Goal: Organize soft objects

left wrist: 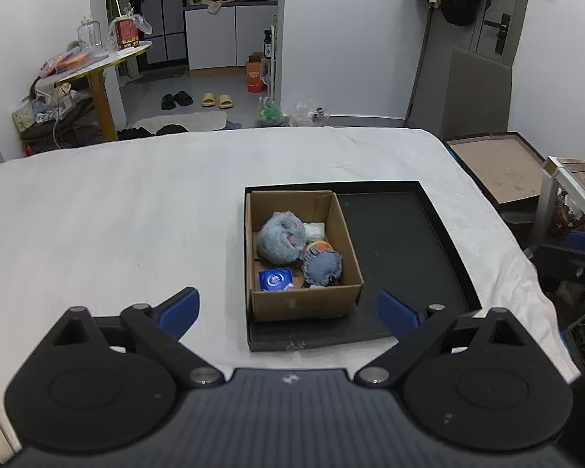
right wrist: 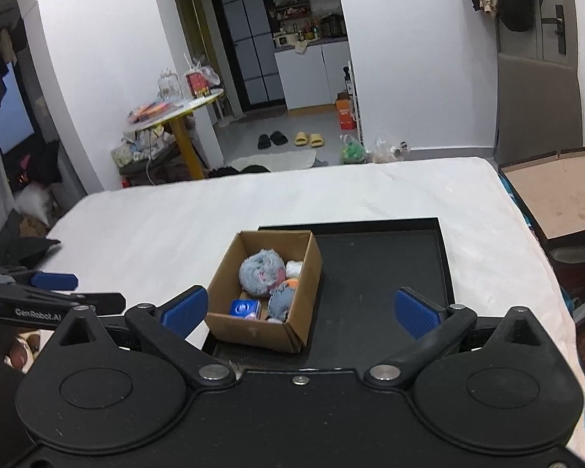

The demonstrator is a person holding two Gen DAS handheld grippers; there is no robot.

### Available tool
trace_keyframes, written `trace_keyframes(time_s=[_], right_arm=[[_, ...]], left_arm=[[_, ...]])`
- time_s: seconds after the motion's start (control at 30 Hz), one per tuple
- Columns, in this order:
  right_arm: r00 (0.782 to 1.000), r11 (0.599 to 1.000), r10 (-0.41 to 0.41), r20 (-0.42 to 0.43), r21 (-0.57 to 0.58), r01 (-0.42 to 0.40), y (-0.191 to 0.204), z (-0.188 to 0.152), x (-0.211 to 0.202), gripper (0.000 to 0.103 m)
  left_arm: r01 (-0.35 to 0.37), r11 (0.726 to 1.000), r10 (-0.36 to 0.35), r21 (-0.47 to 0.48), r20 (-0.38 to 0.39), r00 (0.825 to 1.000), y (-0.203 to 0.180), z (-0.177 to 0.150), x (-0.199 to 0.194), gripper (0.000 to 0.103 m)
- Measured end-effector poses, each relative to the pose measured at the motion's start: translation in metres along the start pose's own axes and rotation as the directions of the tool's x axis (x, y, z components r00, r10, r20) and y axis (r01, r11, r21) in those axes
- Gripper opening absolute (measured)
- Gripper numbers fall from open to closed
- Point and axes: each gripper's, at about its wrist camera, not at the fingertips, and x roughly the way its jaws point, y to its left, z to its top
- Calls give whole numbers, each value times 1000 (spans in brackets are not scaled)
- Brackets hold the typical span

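Open cardboard box (left wrist: 304,304) is sitting upright in left part of shallow black tray (left wrist: 394,241). Inside, a big fluffy grey-blue plush (left wrist: 281,241) is lying at the back, a smaller grey-blue plush (left wrist: 323,268) leaning beside it over something orange (left wrist: 319,246), a blue packet (left wrist: 275,279) lying front-left, a white soft item (left wrist: 315,229) tucked at back-right.

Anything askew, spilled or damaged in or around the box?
Nothing spilled. The brown cardboard box sits squarely in the left part of the shallow black tray, with the fluffy grey plush toy and other soft items inside. Only oddity: scuffs on the box's front wall.
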Motion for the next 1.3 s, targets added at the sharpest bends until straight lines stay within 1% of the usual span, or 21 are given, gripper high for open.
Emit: trace_keyframes(time_s=[0.07,0.23,0.4,0.63,0.8,0.9,0.97,1.1,1.3], right_arm=[[1000,1000,-5,-12,-16,4,6,-2,-2,103],[1000,999,-20,-8,-36,19,15,-7,-12,103],[999,999,-34,-12,-37,33,20,-10,-16,103],[999,999,-50,9,-10,50,22,-13,-22,103],[997,997,-73,25,-4,73,21,-17,-28,103],[998,998,-57,28,13,57,20,-19,-31,103],[999,999,-40,27,38,39,18,-20,-31,103],[999,997,-24,22,70,23,18,-22,-31,103],[999,996,-34,11,77,33,22,-22,-26,103]], left_arm=[[10,1000,-10,-2,-3,1000,-1,-4,-4,100],[27,999,-27,-22,-5,1000,0,-9,-8,102],[36,999,-36,-32,9,999,2,-11,-15,102],[43,999,-43,-25,9,999,2,-16,-16,102],[36,998,-35,-51,23,999,4,-18,-17,102],[36,997,-35,-64,17,999,4,-19,-17,102],[31,996,-31,-80,-3,1000,3,-20,-17,102],[15,998,-14,-68,9,1000,3,-19,-20,102],[7,999,-5,-49,27,1000,2,-18,-22,102]])
